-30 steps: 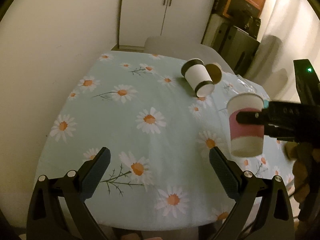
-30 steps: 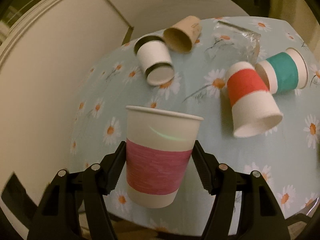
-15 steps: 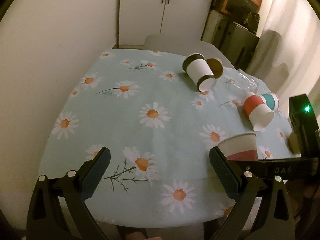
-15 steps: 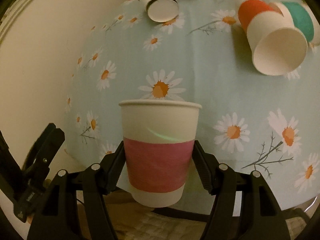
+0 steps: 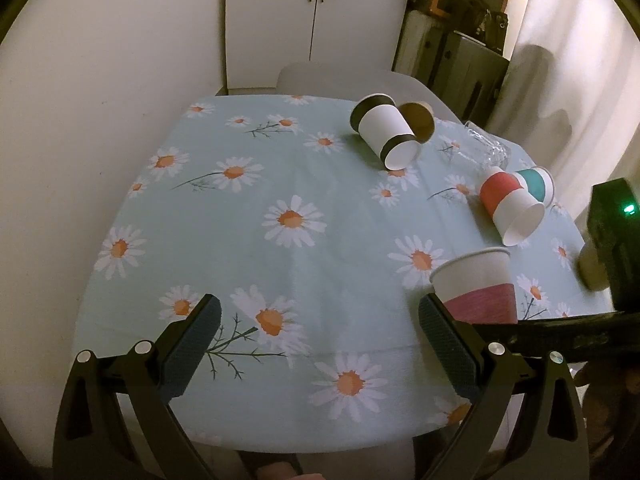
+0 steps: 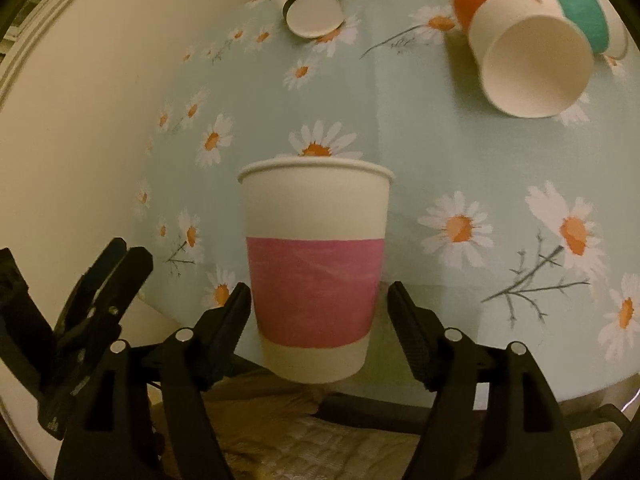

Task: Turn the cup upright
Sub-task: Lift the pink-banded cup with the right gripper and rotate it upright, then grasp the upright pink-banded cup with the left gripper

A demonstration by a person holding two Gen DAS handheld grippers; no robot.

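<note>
A white paper cup with a pink band (image 6: 314,280) stands upright near the front edge of the daisy tablecloth (image 5: 248,240). It also shows in the left wrist view (image 5: 478,288). My right gripper (image 6: 320,312) is open around it, with a small gap between each finger and the cup wall. My left gripper (image 5: 320,332) is open and empty above the table's front edge, to the left of the cup.
Several cups lie on their sides: a white one with black bands (image 5: 386,136), a brown one (image 5: 418,122), a red-banded one (image 5: 510,210) and a teal-banded one (image 5: 536,184). A clear glass (image 5: 486,148) lies at the back right. A wall runs along the left.
The right gripper lowered the pink-banded cup to the table near the front edge and opened, letting it go. The left gripper has barely moved.
</note>
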